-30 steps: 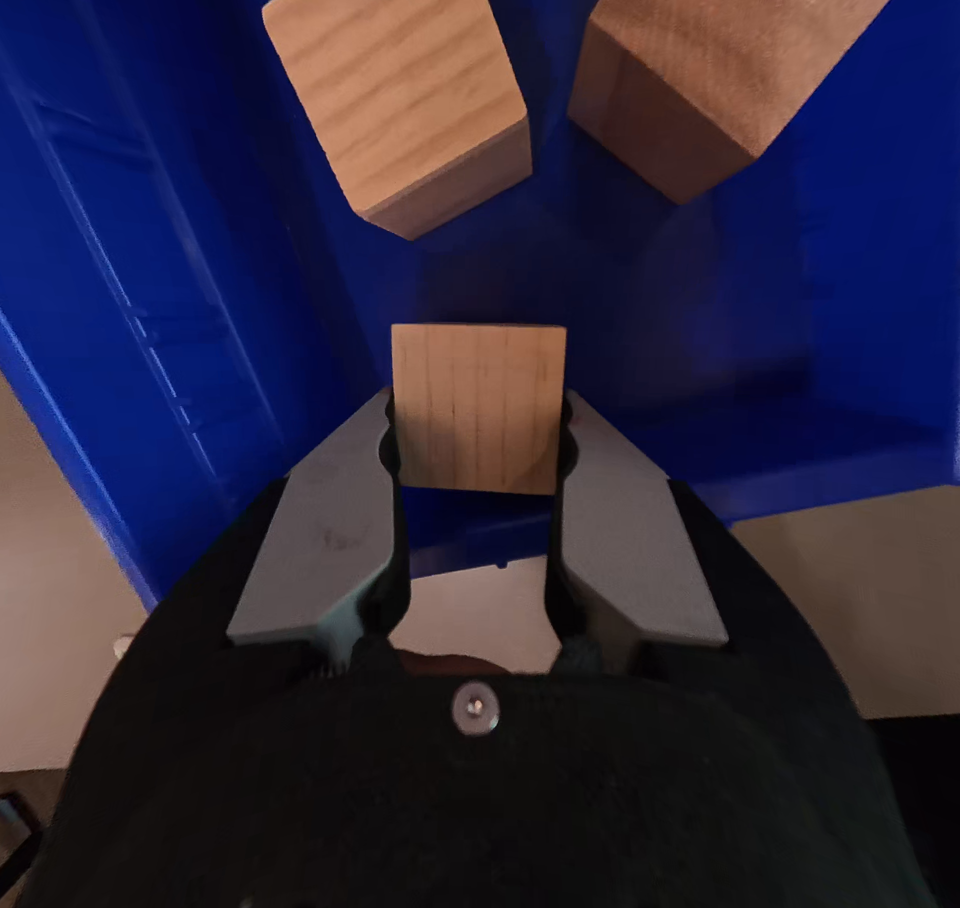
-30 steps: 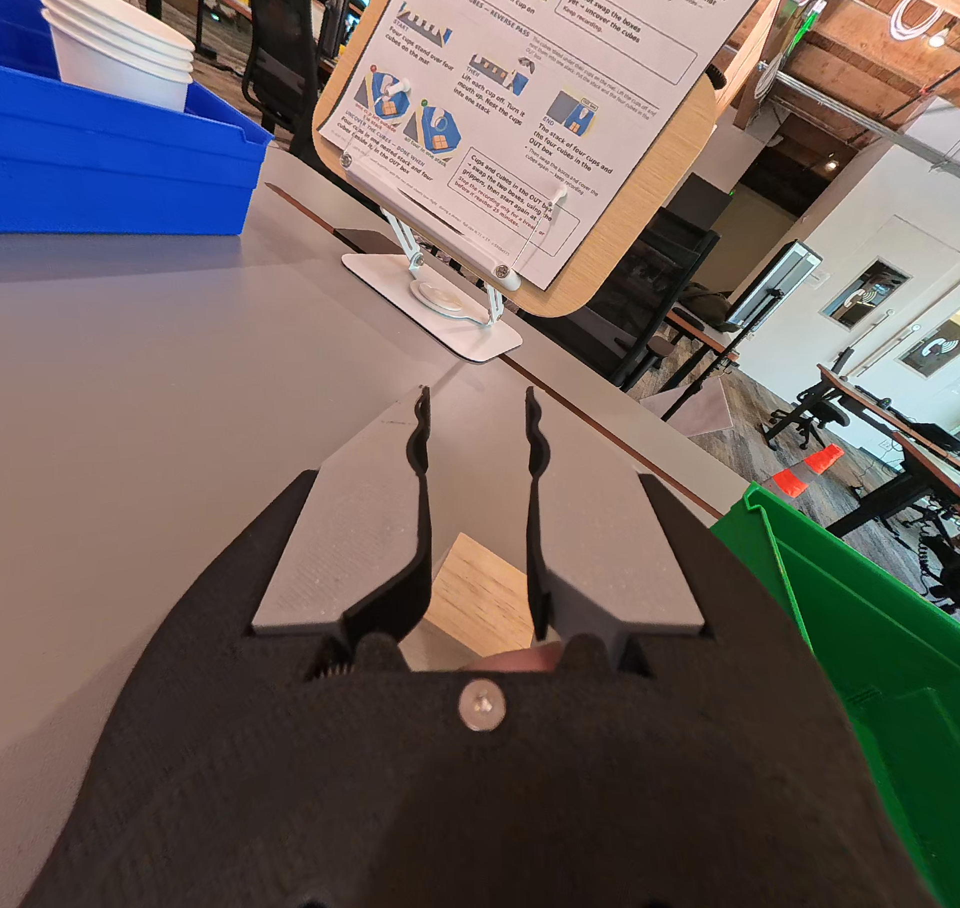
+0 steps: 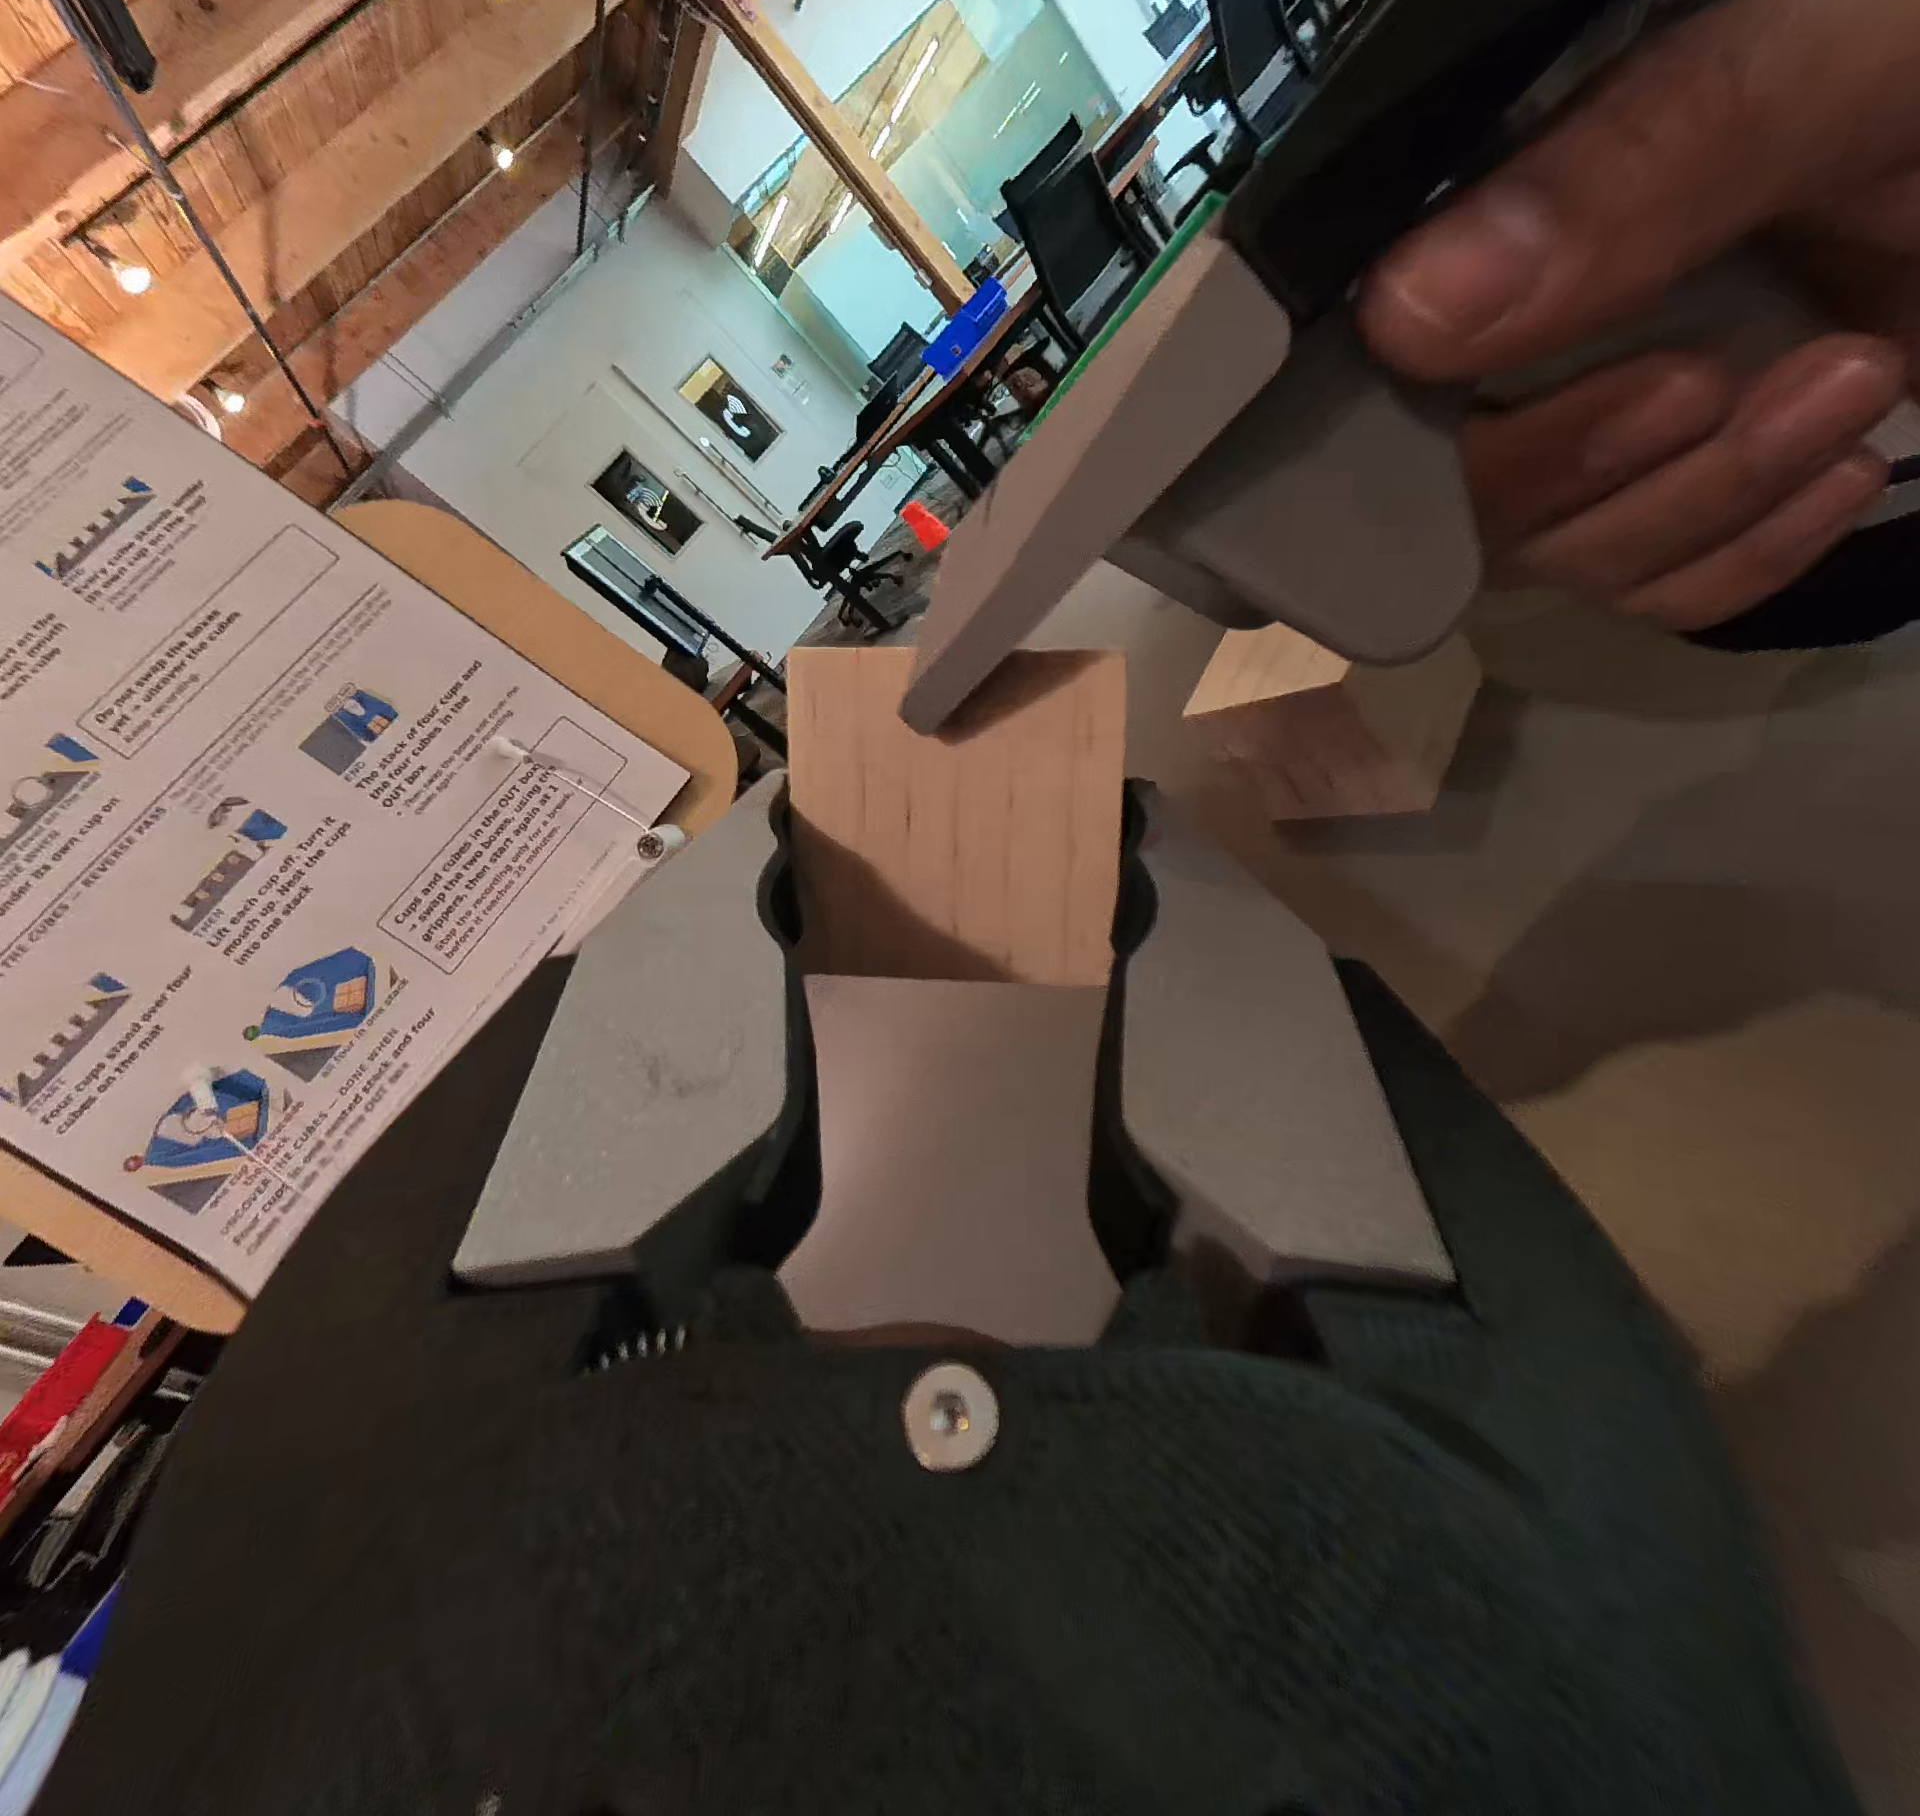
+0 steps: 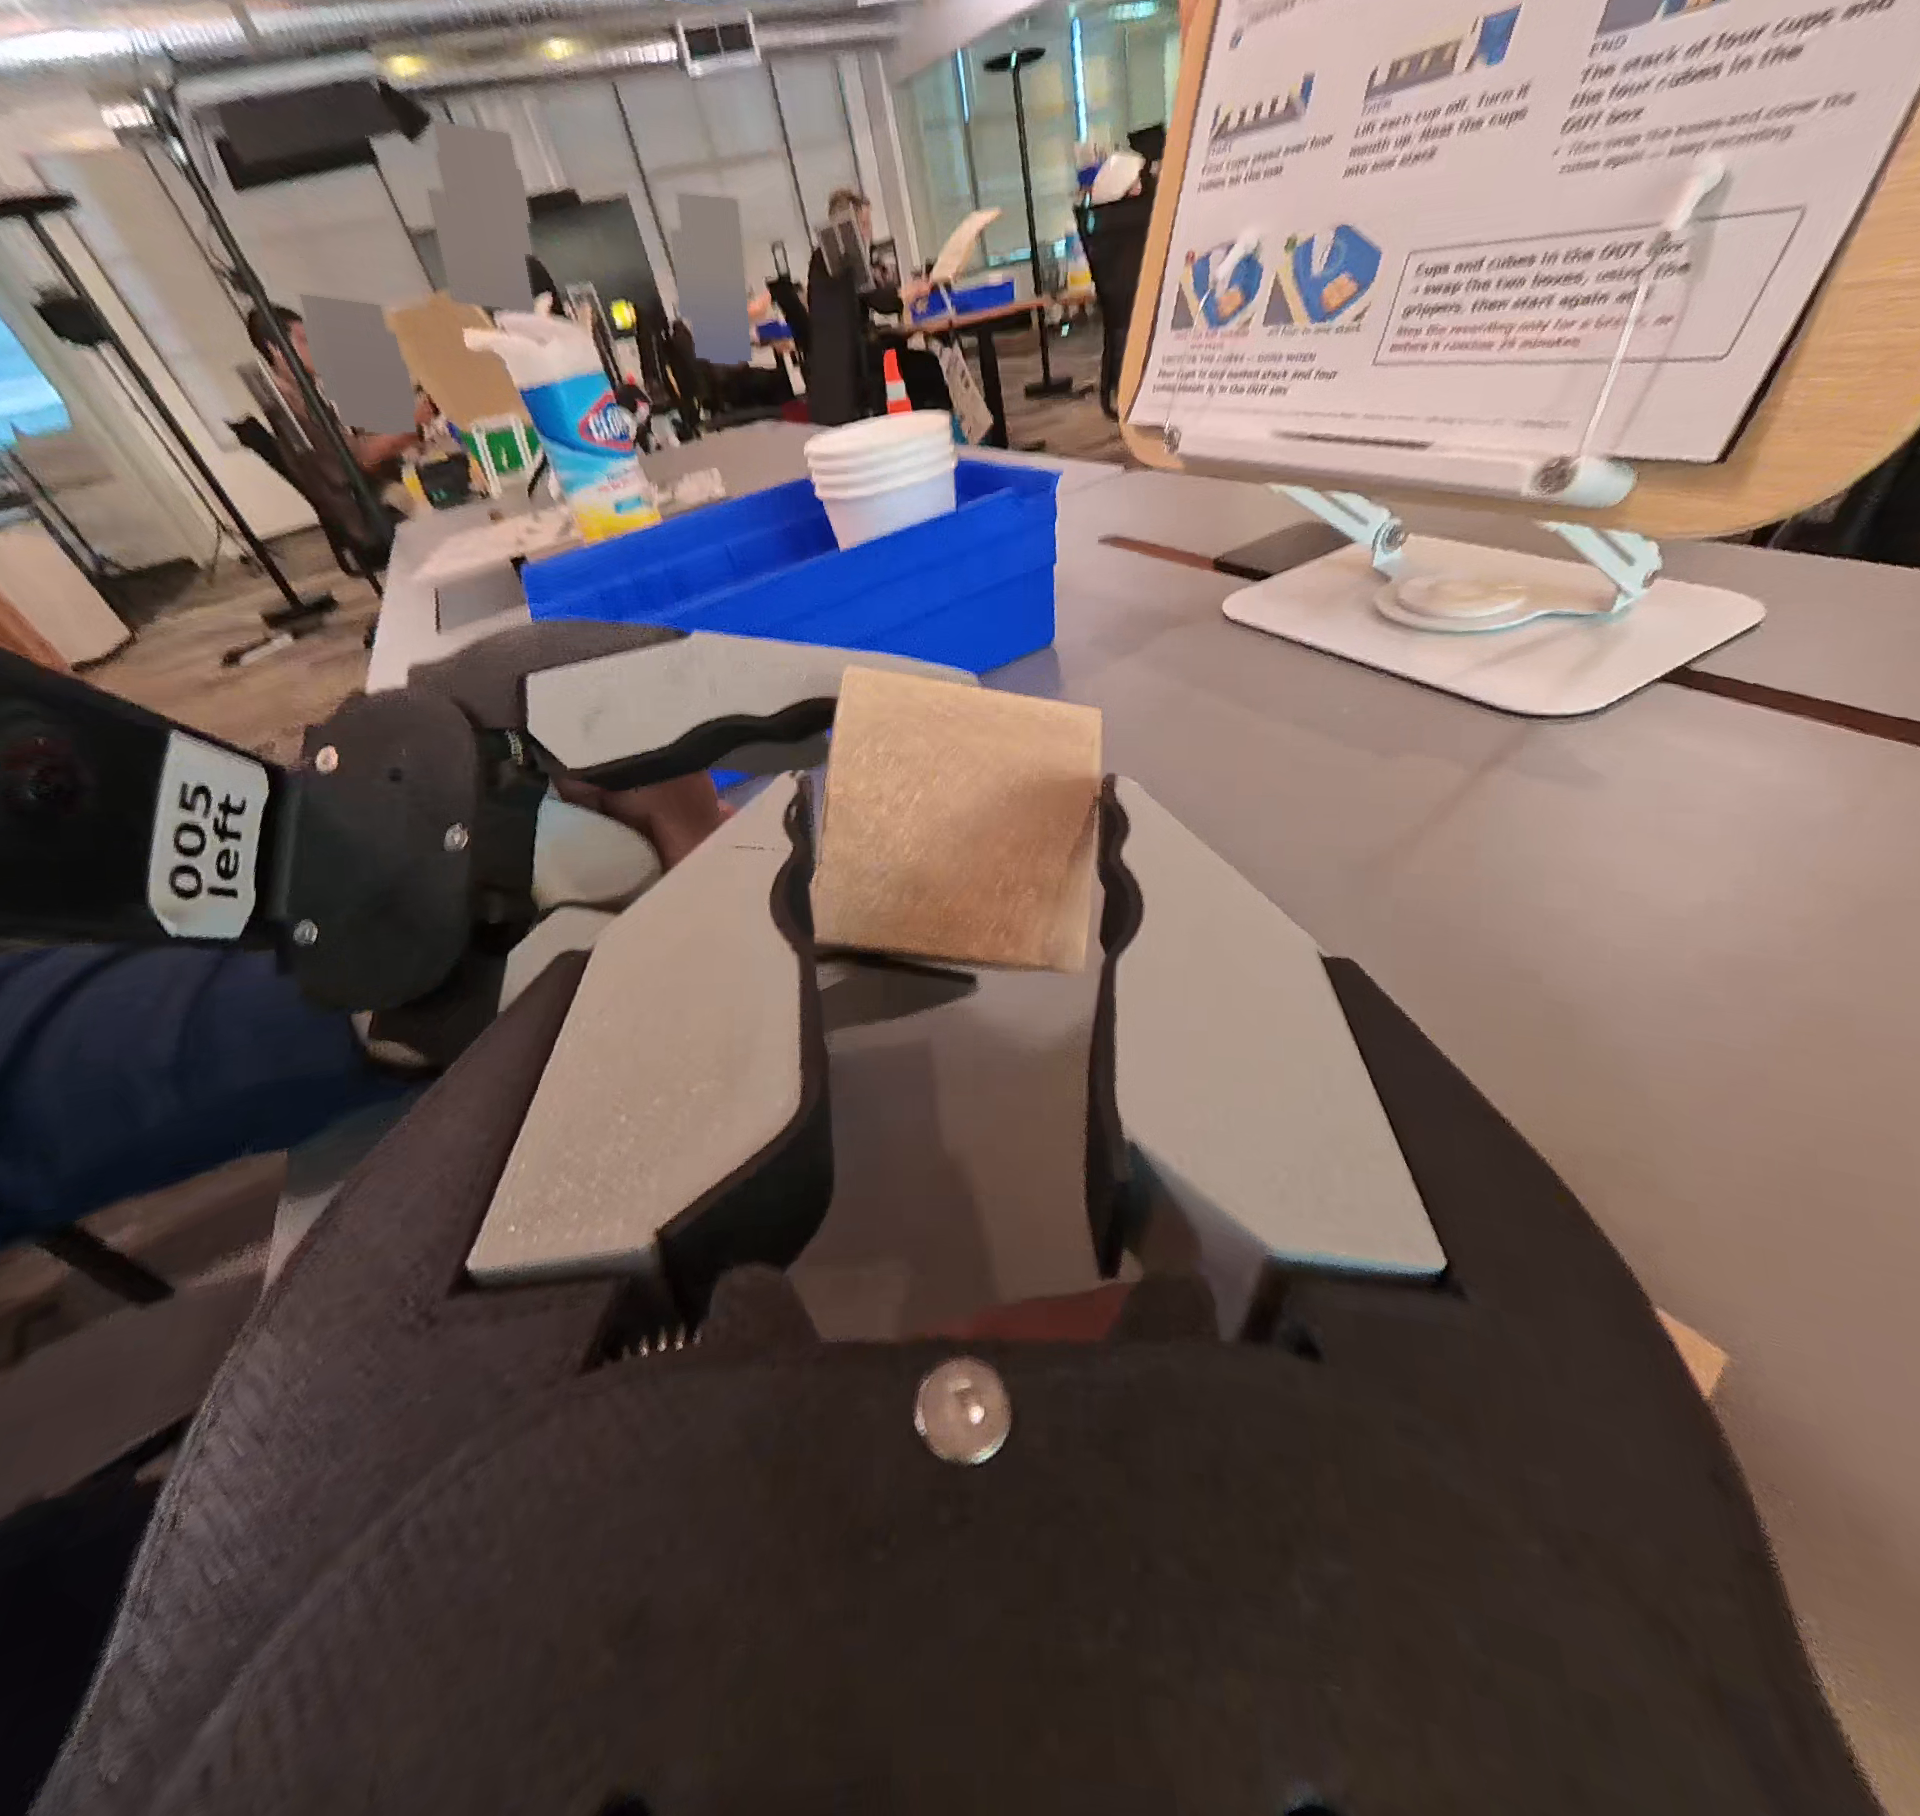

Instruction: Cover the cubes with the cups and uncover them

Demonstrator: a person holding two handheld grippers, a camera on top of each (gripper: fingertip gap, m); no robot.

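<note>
My left gripper [image 3: 956,810] is shut on a pale wooden cube [image 3: 956,831] and holds it above the grey table [image 4: 1455,935]. In the right wrist view, the left gripper's fingers [image 4: 665,706] come in from the left and grip the same cube [image 4: 956,821] above and below. My right gripper [image 4: 954,800] is open, its fingertips either side of that cube, which sits tilted between them. One right finger [image 3: 1039,561] lies over the cube's top edge in the left wrist view. A second cube [image 3: 1340,738] rests on the table beyond.
A blue bin [image 4: 894,592] holding a stack of white cups [image 4: 883,478] stands at the back of the table. An instruction board on a white stand [image 4: 1496,623] is at the right. A person's hand [image 3: 1662,395] holds the right gripper.
My left gripper lifted its cube out of the blue bin and carried it over the table to the right gripper. The right gripper swung left and widened its jaws around the cube.
</note>
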